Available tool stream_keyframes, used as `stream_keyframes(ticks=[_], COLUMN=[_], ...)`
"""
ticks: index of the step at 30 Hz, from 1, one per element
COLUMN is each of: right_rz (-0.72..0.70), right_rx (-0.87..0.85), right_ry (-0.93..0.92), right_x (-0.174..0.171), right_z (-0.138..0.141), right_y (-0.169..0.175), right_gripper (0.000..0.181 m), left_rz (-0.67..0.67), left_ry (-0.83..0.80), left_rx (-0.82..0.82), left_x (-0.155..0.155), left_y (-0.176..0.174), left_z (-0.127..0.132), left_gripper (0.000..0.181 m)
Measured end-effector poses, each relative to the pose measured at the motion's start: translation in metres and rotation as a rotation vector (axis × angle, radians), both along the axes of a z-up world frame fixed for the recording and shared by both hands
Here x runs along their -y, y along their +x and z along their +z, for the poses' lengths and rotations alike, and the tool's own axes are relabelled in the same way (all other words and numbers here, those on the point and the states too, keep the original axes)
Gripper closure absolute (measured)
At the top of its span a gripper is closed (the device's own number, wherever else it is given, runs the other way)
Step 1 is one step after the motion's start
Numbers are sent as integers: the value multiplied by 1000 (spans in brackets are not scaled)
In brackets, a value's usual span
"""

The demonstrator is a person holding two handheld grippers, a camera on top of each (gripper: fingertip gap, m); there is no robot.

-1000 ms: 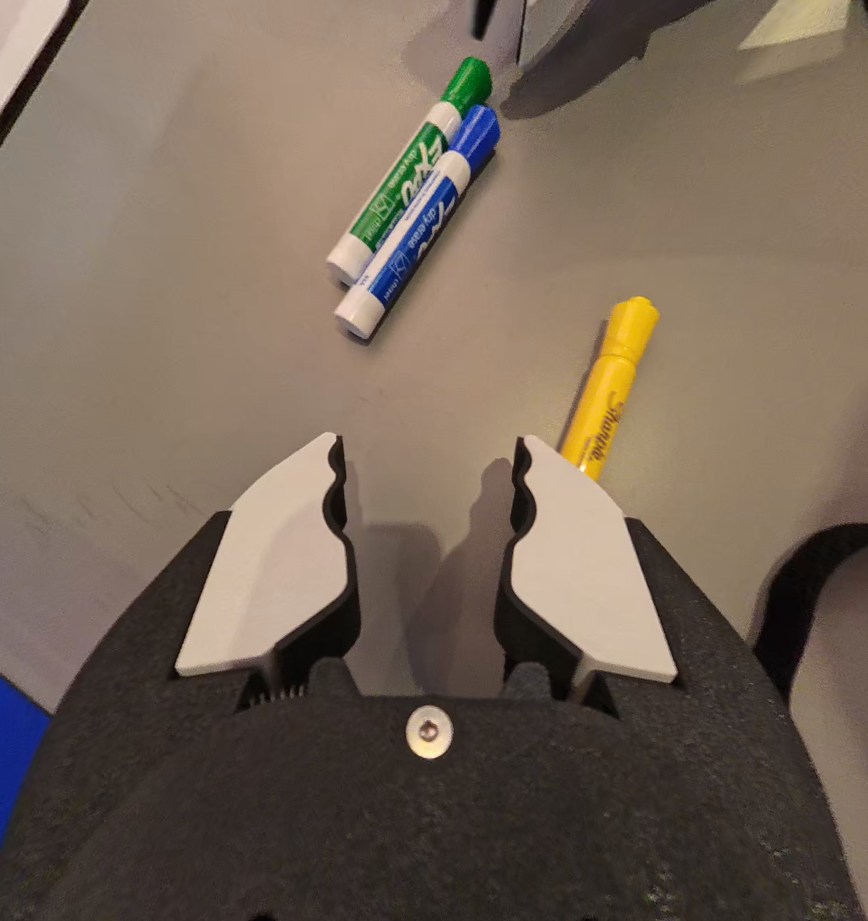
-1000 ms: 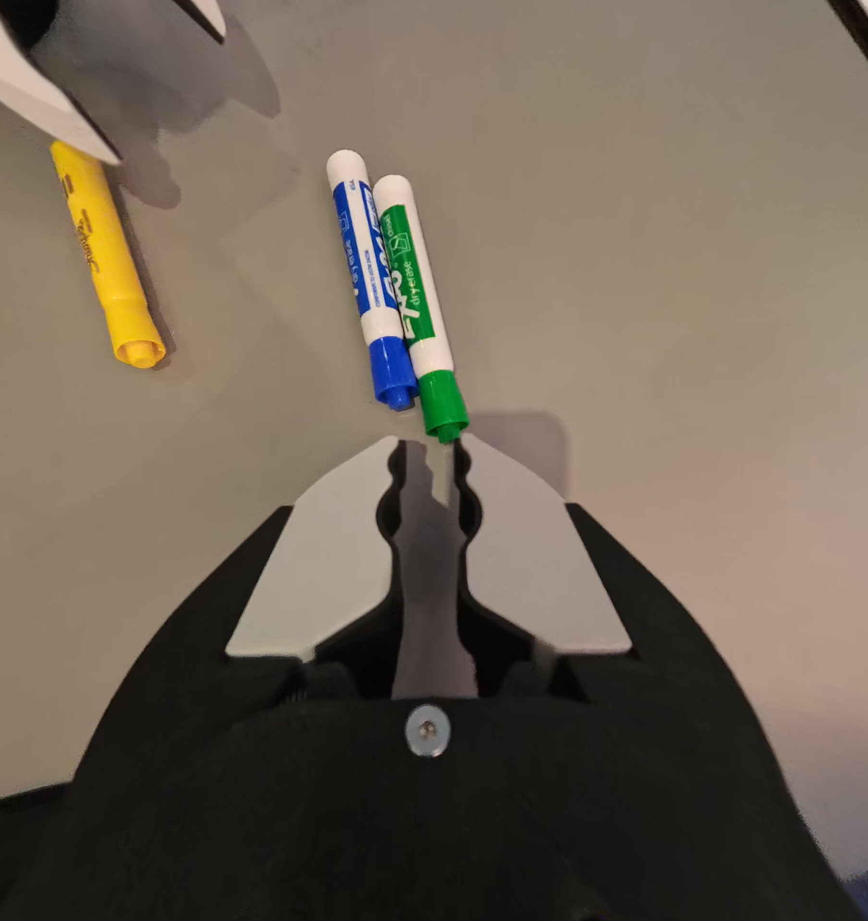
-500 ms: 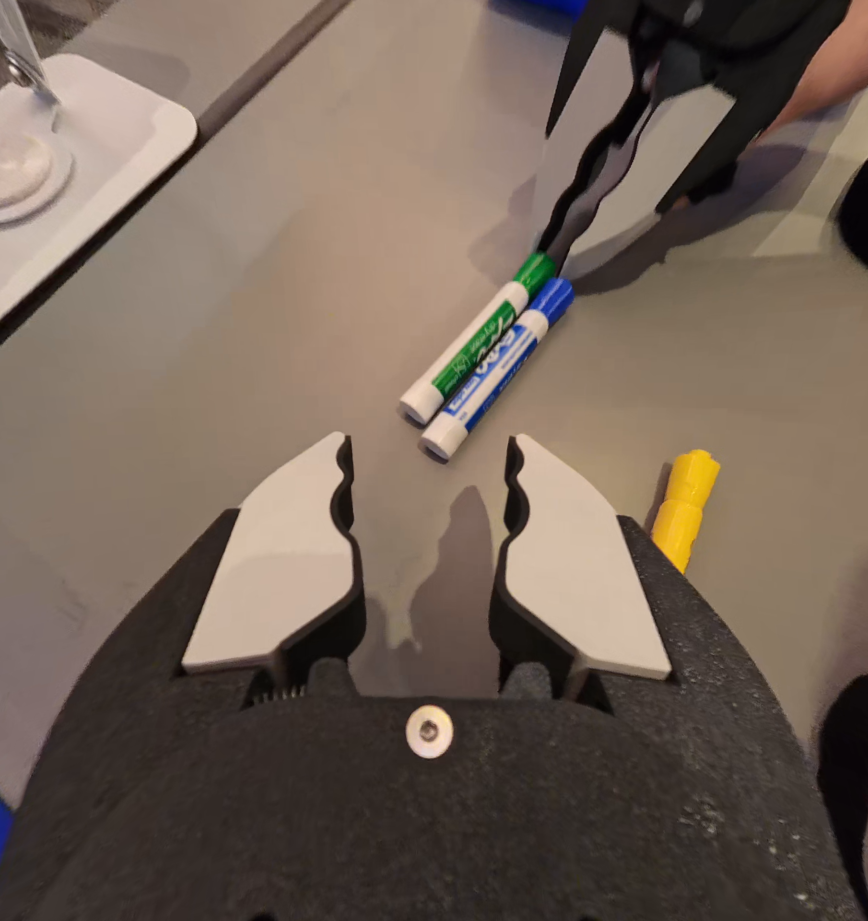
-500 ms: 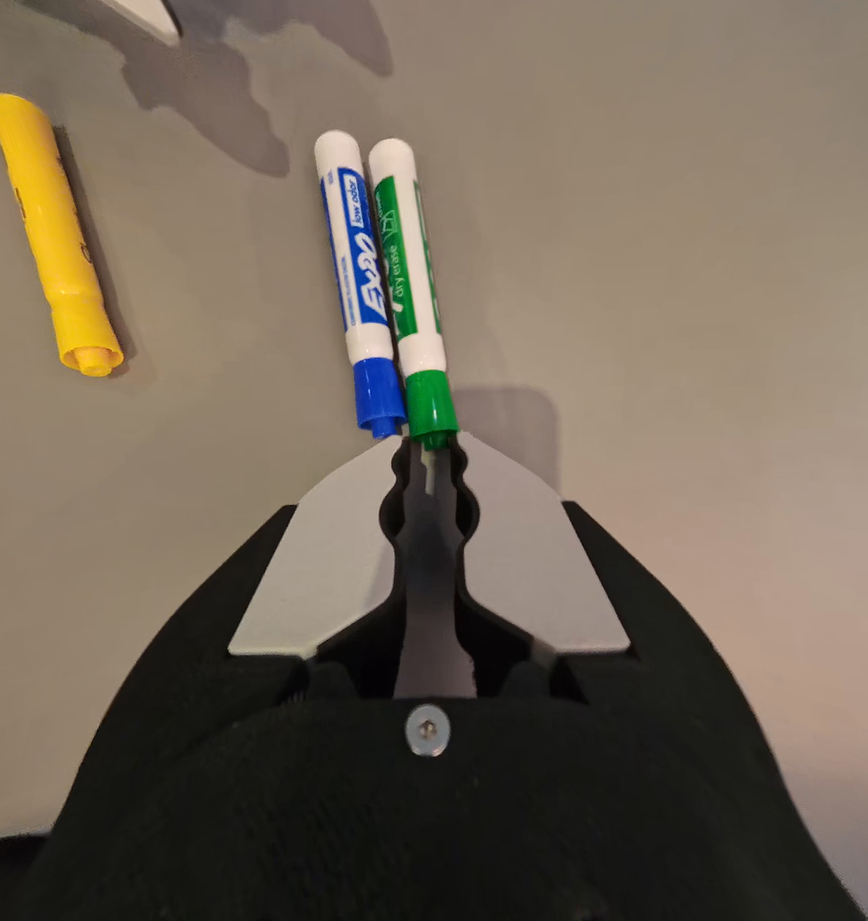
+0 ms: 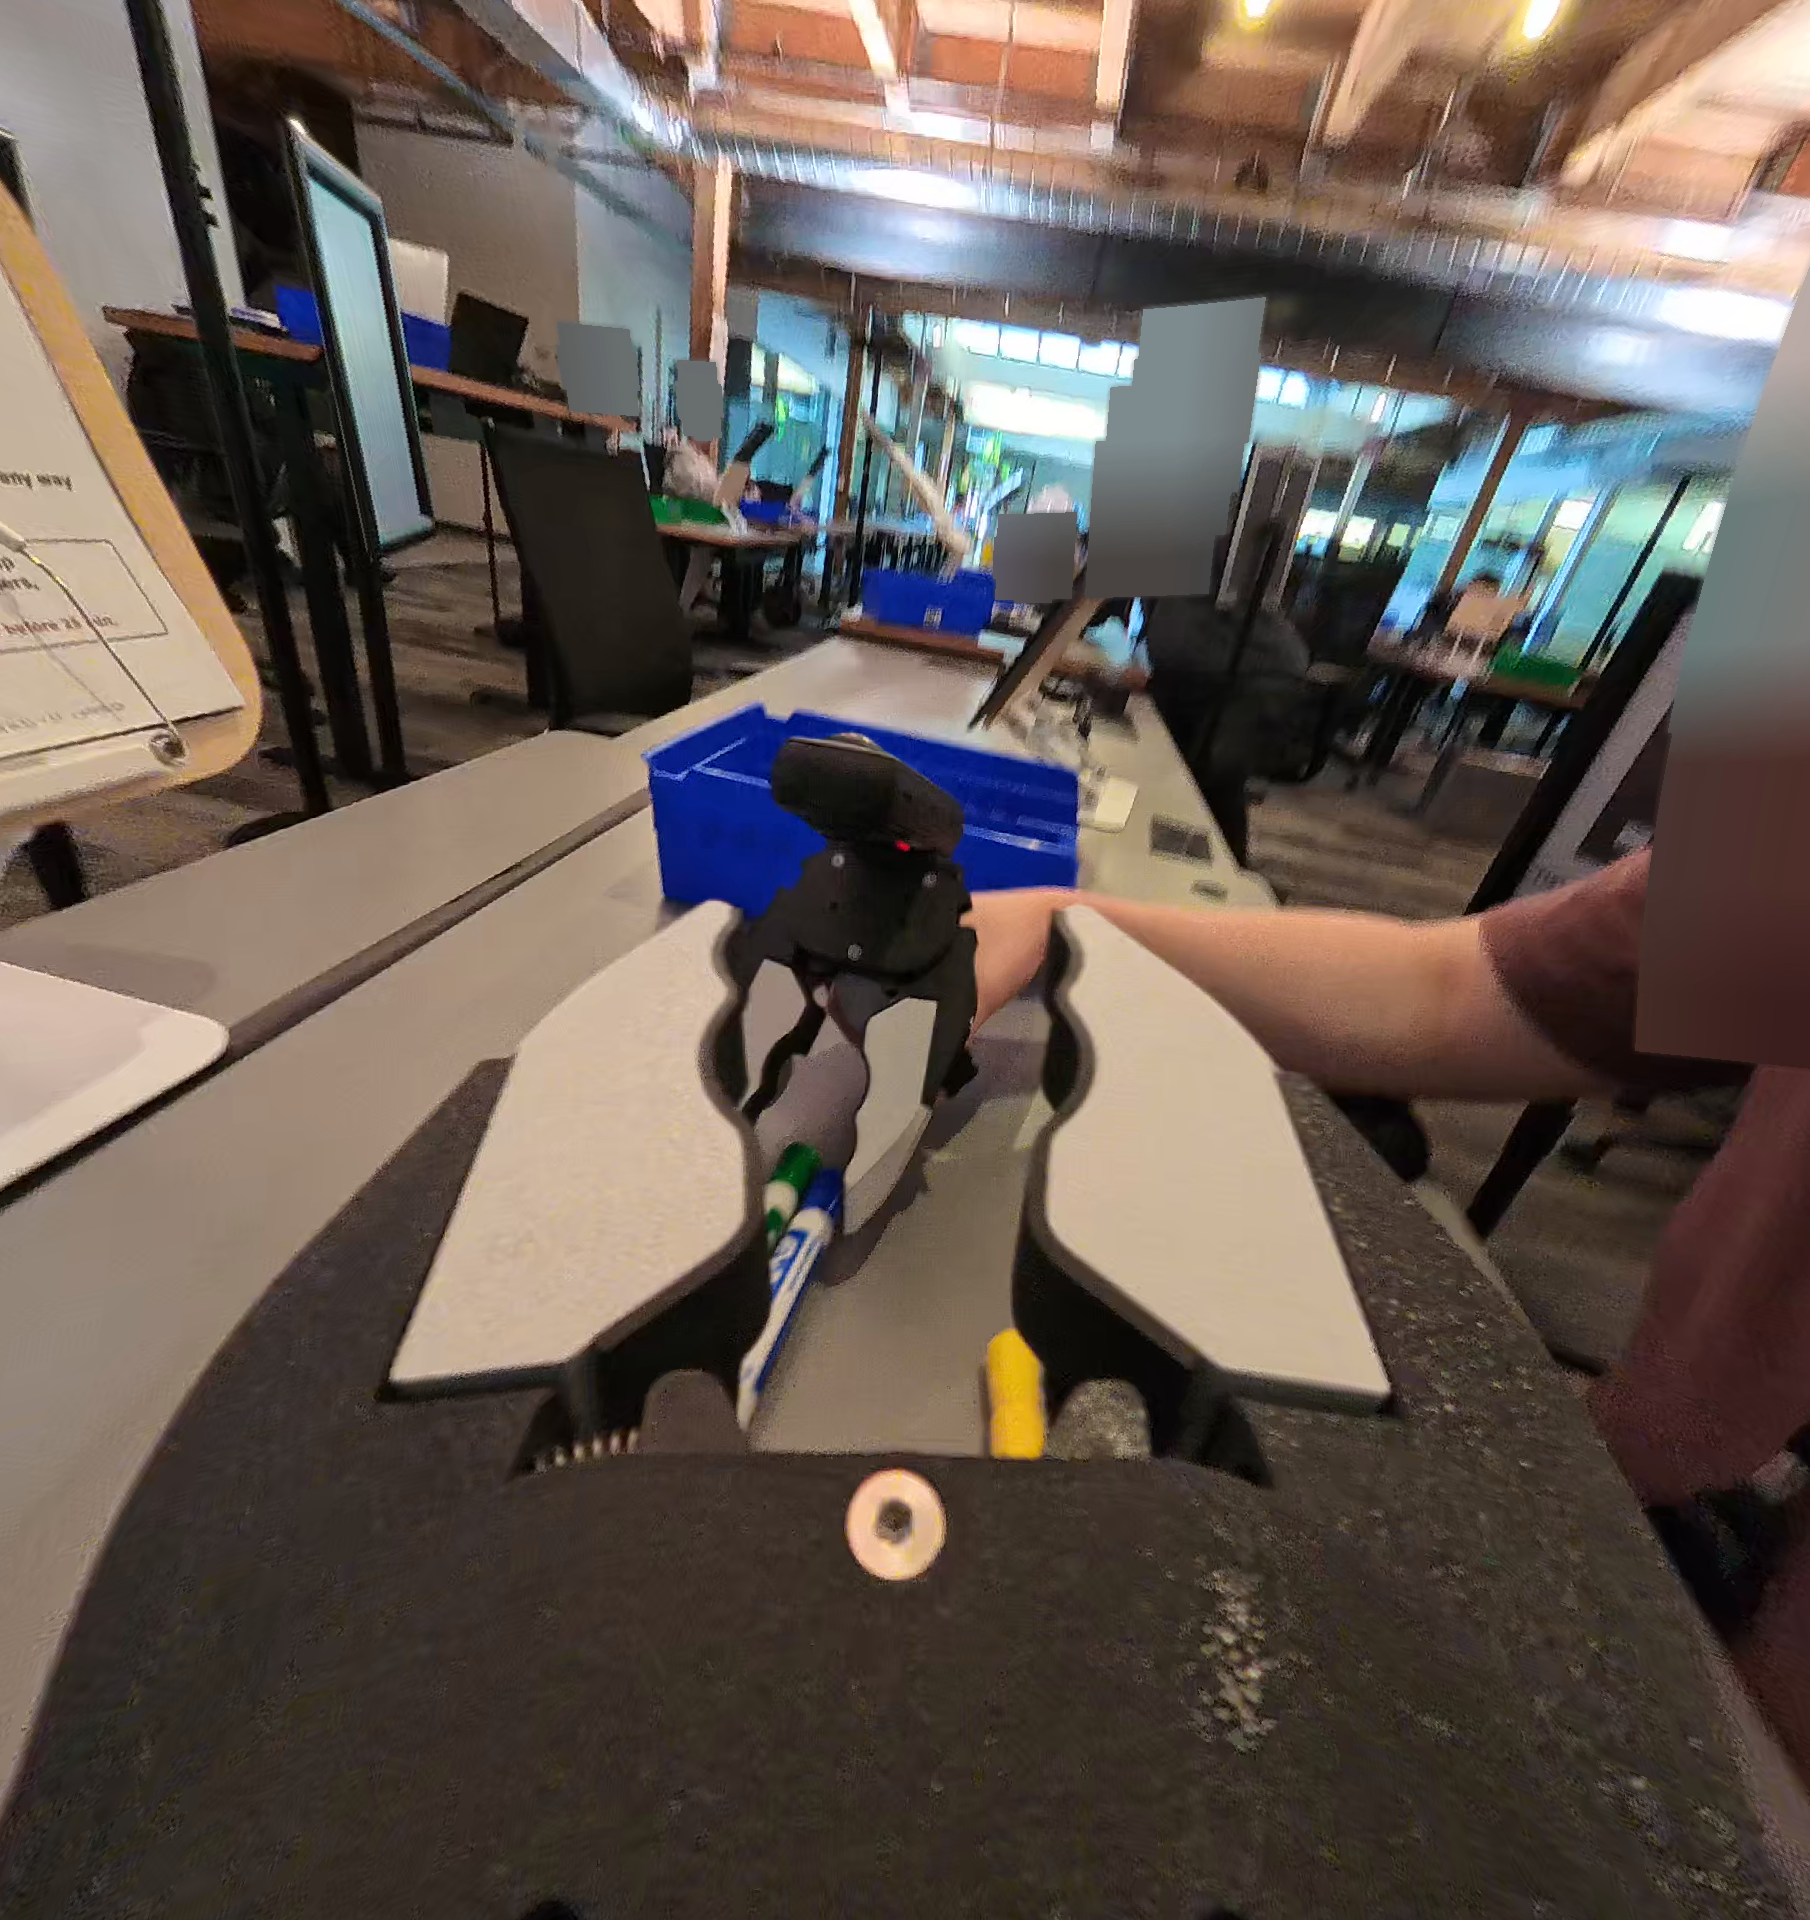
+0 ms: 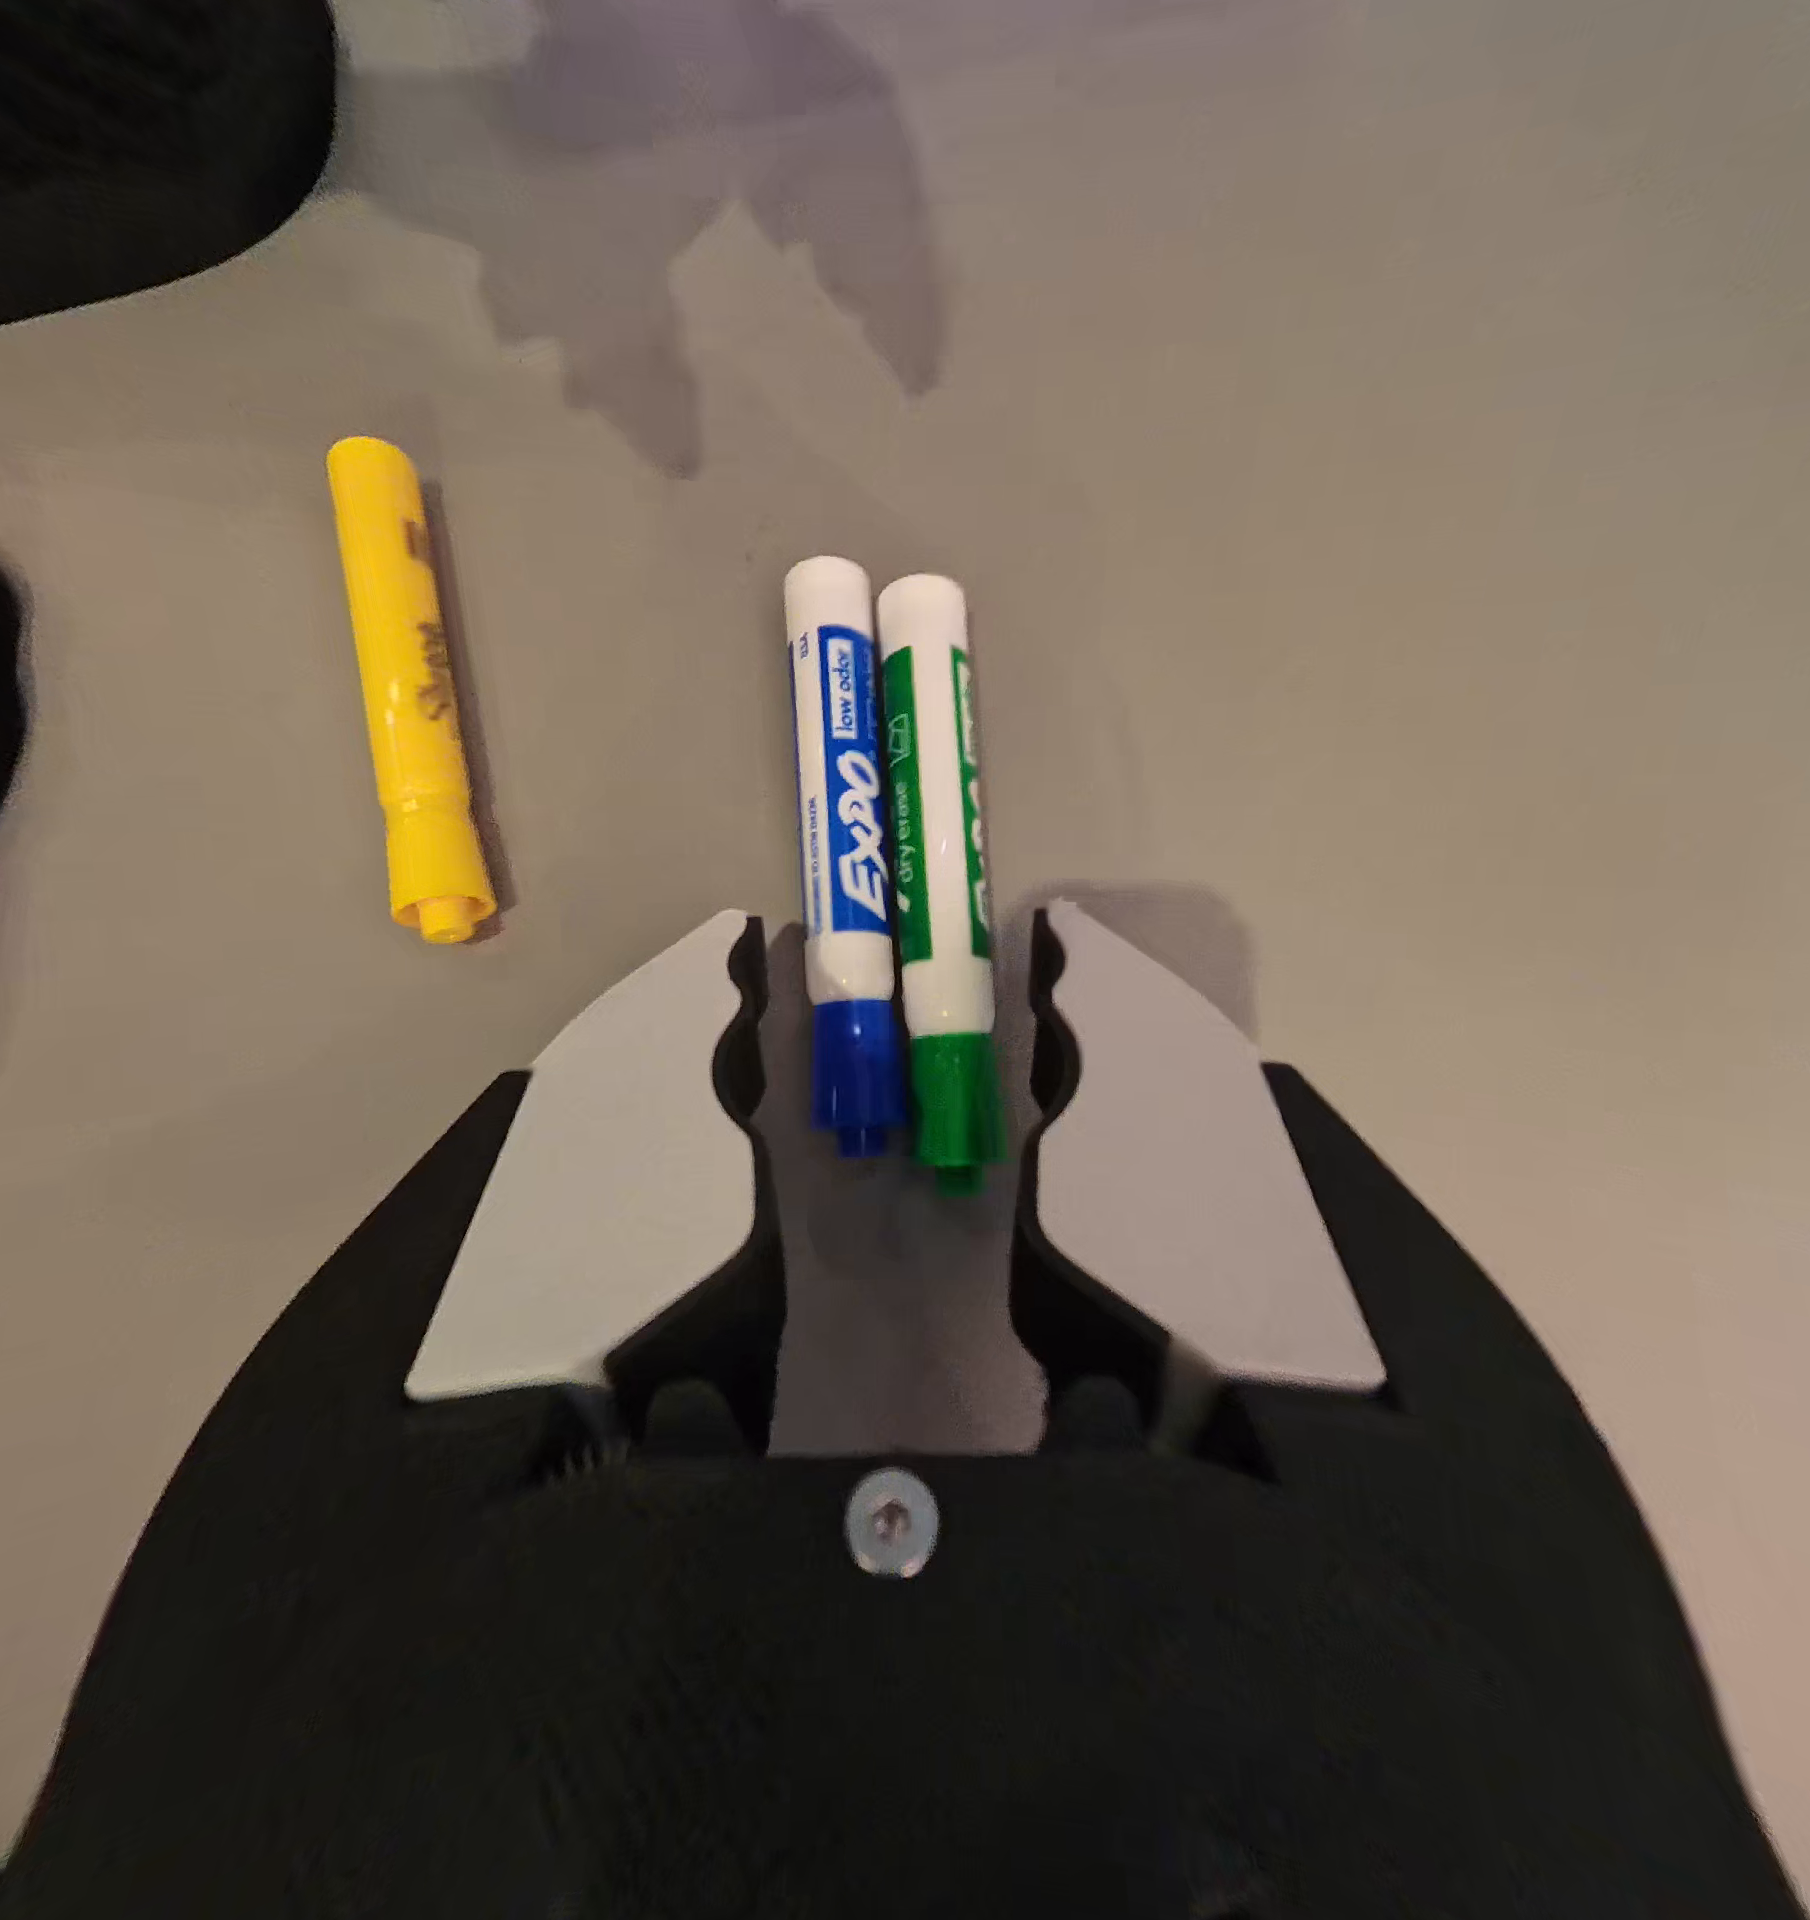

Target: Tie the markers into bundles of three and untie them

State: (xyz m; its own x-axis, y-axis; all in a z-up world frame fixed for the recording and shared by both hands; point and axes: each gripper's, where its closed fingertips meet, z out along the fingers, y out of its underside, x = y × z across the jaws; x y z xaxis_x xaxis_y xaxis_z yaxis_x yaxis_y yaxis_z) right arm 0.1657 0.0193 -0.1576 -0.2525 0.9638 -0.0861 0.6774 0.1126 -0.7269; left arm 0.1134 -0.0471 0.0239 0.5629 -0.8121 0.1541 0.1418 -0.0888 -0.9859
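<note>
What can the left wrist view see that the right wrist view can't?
Only the left wrist view shows the room: a blue bin, the person's forearm, and the whole right tool from outside. Only the right wrist view shows the yellow marker full length, apart from the others. Both show the blue marker and green marker side by side on the grey table.

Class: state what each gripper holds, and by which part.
Nothing. The right gripper is open astride the blue marker and green marker caps; the left gripper is open too.

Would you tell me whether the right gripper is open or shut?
Open: the right gripper straddles the blue marker and green marker with gaps.
</note>
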Motion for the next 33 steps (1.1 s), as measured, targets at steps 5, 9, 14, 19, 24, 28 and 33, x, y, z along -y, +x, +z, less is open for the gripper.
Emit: stream_keyframes(ticks=[5,9,14,19,24,28,33], right_rz=[80,119,132,162,138,159,204], right_rx=[166,262,337,401,393,390,341], right_ry=[-84,-62,-144,-123,8,82,87], right_x=[2,3,2,4,12,11,19], right_z=[-11,-17,-16,-17,-22,-23,-24], right_y=[-5,-8,-7,-7,-3,-3,-5], right_gripper=[141,143,145,146,161,161,161], left_rz=[74,71,89,72,119,114,120], left_ry=[168,207,235,174,59,76,28], left_rx=[-207,-296,-457,-539,-667,-662,-759], left_x=[-7,-18,-32,-35,-43,-39,-36], left_y=[-5,-10,-10,-7,-25,-28,-36], left_z=[18,36,32,-2,-36,-29,-41], left_gripper=[133,140,138,138,140,140,140])
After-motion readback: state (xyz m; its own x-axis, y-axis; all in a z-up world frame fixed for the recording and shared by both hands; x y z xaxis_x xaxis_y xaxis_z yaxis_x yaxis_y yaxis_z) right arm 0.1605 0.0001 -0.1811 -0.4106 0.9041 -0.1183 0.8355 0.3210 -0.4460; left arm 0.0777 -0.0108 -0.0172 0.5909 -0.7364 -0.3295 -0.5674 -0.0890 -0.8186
